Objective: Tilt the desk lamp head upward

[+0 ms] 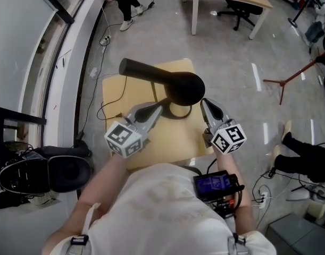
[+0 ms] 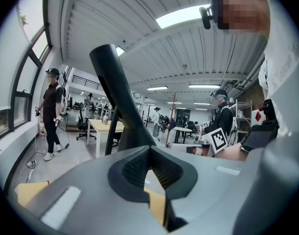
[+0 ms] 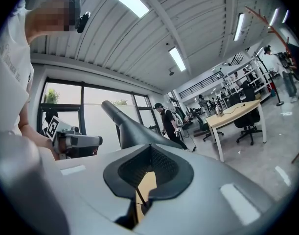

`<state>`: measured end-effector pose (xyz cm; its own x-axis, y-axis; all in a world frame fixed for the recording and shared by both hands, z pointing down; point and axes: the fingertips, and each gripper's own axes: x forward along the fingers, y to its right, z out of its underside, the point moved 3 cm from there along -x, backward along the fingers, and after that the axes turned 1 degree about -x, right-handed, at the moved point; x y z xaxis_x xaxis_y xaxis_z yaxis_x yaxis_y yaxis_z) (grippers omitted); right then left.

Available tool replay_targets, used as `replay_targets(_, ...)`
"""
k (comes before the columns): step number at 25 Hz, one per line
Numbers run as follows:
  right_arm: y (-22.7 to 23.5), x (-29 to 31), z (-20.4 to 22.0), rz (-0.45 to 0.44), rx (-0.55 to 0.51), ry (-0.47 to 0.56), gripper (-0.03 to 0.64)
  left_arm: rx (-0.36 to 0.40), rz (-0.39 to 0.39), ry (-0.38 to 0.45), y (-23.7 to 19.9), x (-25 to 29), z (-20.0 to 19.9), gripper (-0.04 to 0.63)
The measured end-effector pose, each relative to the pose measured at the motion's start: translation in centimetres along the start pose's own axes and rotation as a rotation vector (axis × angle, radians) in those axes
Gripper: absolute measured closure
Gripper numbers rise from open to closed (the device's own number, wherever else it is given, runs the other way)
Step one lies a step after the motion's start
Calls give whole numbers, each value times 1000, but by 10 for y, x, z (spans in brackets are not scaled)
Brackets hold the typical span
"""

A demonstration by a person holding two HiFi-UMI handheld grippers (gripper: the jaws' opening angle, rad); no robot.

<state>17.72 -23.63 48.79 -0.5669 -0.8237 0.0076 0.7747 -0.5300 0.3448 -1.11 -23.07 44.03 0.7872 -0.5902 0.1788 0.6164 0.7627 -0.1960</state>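
The left tool [image 1: 161,107] and right tool [image 1: 205,103] are both clenched on nothing. The matte black, long-necked desk lamp [image 1: 175,83] stands on the small light wooden worktop [image 1: 115,92], just ahead of both tips and between them, apparently untouched. The head is best lifted slowly from beneath, with the base steadied.

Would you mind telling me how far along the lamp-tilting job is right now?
Done: the black desk lamp's long head already slants upward in both gripper views, though I cannot tell whether that is far enough. In hand: nothing; the left hand-held gripper and right hand-held gripper are shut and empty beside it. Left: possibly a further tilt.
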Motion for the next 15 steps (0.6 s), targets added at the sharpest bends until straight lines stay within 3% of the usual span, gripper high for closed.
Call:
replay_targets(8, 9, 7, -9, 34, -52, -14, 604, 10, -13, 19, -20, -15, -9, 583)
replay_targets(15, 19, -7, -14, 56, -30, -18, 604, 22, -51, 44, -32, -33, -26, 566)
